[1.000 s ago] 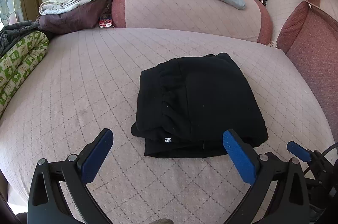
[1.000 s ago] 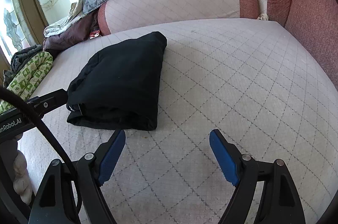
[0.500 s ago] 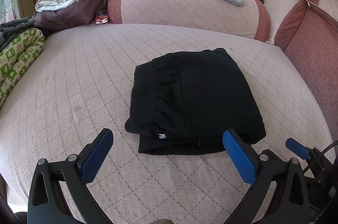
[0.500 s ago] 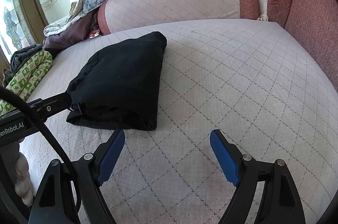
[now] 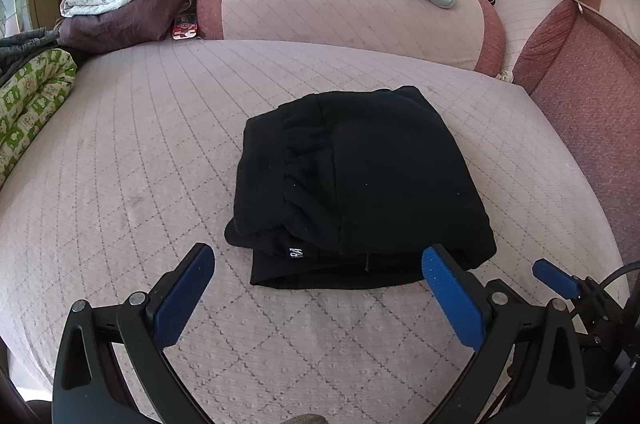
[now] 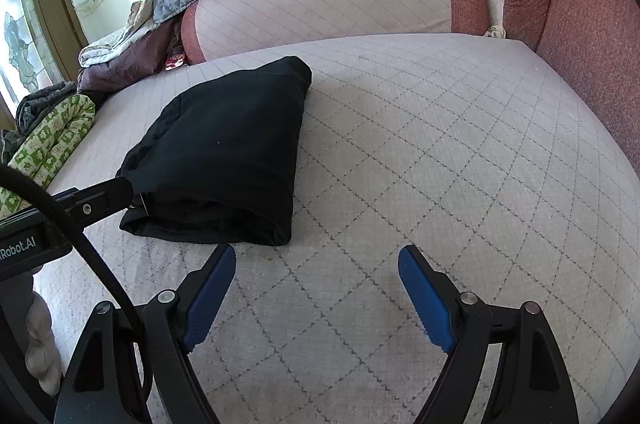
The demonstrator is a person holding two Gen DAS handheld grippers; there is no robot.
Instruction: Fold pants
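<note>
Folded black fabric pants on pink quilted bed | left claw wide open, empty | right claw wide open, empty

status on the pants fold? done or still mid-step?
Looks essentially done: the black pants lie as a compact multi-layer rectangle on the pink quilted bed, waistband tucked into the stack. In hand: nothing. The left gripper is open just short of the bundle's near edge, and the right gripper is open over bare quilt beside it. Left: at most tidying the slightly uneven lower-left corner.
</note>
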